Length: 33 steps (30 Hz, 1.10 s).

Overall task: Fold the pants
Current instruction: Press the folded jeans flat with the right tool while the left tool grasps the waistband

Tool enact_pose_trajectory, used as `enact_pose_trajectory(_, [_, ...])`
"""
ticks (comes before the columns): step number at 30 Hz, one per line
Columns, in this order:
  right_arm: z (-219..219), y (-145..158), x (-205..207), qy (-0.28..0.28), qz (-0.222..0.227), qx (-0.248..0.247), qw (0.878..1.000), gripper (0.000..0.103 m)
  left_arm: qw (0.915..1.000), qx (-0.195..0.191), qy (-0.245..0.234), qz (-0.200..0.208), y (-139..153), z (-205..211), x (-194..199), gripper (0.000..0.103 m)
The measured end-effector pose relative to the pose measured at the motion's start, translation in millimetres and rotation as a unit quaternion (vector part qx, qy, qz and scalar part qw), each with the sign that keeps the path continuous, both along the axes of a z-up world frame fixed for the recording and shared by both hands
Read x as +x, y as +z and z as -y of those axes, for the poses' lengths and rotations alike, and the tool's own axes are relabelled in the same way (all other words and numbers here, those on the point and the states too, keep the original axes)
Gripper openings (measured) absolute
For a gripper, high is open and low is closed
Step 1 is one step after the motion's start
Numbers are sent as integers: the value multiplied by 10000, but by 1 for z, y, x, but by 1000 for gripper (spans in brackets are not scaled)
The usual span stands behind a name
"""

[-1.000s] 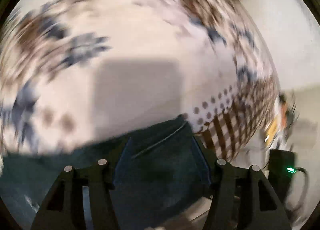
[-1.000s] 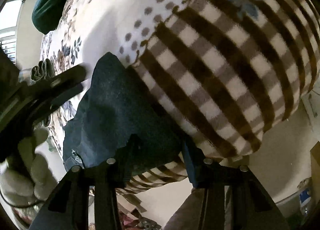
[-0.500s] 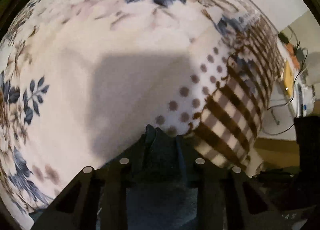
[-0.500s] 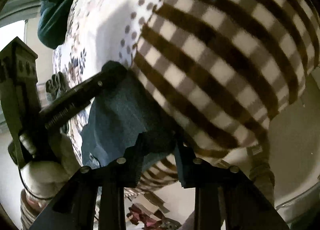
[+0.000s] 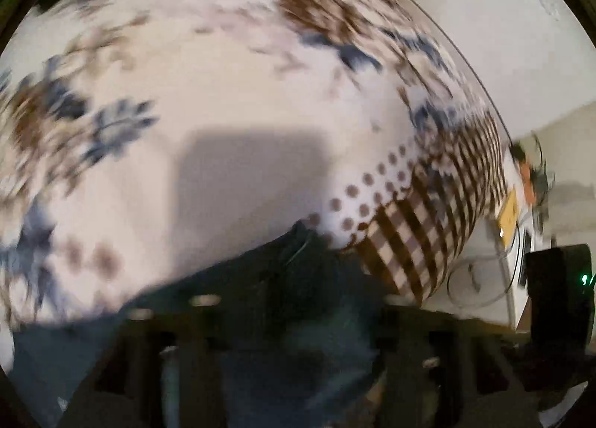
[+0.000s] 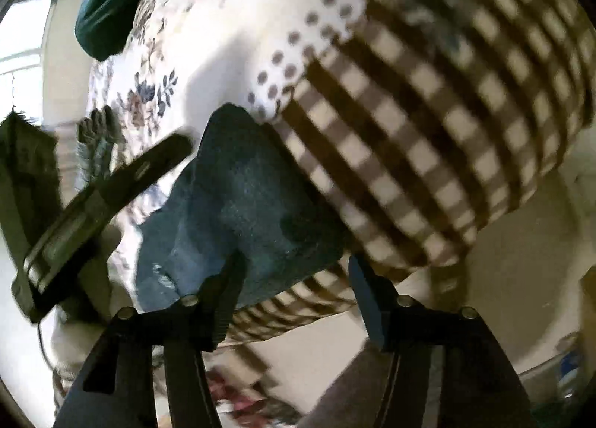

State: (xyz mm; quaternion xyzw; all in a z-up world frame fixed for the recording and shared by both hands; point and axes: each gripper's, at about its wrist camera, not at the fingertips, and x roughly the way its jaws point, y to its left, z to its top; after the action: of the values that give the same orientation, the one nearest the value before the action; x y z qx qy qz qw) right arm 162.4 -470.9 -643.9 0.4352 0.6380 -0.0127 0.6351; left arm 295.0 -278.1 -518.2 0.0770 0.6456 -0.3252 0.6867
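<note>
**Two grippers over dark pants on patterned blanket**

Two views, both heavily blurred. Dark blue-green pants (image 6: 246, 204) lying bunched on a blanket (image 6: 231, 37) with floral print, a band of brown dots, and a brown-and-white check border draped over the edge.

Right gripper (image 6: 294, 279): jaws apart and opening. Left-hand finger (image 6: 223, 301) overlapping the lower edge of the pants; right-hand finger (image 6: 368, 301) standing clear of the cloth, over the check border. No pad pressing on the fabric.

Left gripper (image 5: 294, 320): jaws apart and opening, fingers smeared to dark shapes (edges not readable). Pants (image 5: 298, 279) filling the gap between them and running off to lower left; contact with the pads not clear, no clamping seen. Rectangular shadow cast on the blanket (image 5: 223, 92) just above.

In right wrist view: left gripper (image 6: 108, 200) seen at left as a dark bar, its tip just beside the pants' upper left edge. Second dark green garment (image 6: 108, 7) well apart, at top left of blanket.
</note>
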Motion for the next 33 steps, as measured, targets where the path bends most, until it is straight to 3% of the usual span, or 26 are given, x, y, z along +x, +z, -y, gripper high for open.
enact_pose_trajectory(1, [1,6,3,54,61,-116,9999,60,9999,-45,149,-15,3,-9,-2,75])
enact_pose_trajectory(5, [-4,15,11,347,-21,-522,9980,60,9941,-173,1070,-34,17,-76,-15,75])
enact_pose_trajectory(7, [-16,17,13,748,-202,-757,9941,59,9879,-193,1541,-3,23,-114,-27,75])
enact_pose_trajectory(9, [-28,14,13,1087,-377,-1096,9873,45,9773,-201,2107,-60,25,-156,-44,75])
enact_pose_trajectory(10, [-38,12,16,1323,-464,-1270,9819,42,9722,-183,2333,-100,23,-166,-55,75])
enact_pose_trajectory(15, [-70,4,37,1727,-535,-1948,9640,40,9425,-46,3320,-371,10,-242,-92,75])
enact_pose_trajectory(19, [-74,1,43,1507,-769,-1987,9654,40,9296,-71,3646,-527,-1,-262,-102,75])
enact_pose_trajectory(22, [-65,13,37,1090,-763,-1679,9768,40,9301,-277,3625,-523,1,-253,-100,75])
enact_pose_trajectory(24, [-64,16,35,1091,-766,-1646,9773,40,9381,-365,3415,-446,2,-238,-95,75])
enact_pose_trajectory(26, [-68,11,37,1172,-823,-1722,9746,40,9506,-208,3076,-365,-7,-215,-86,75])
enact_pose_trajectory(28, [-70,-1,35,1121,-902,-1748,9740,40,9574,104,2862,-368,-25,-201,-80,75])
enact_pose_trajectory(33, [-76,-15,42,914,-990,-1697,9762,40,9592,536,2760,-295,-52,-199,-66,75])
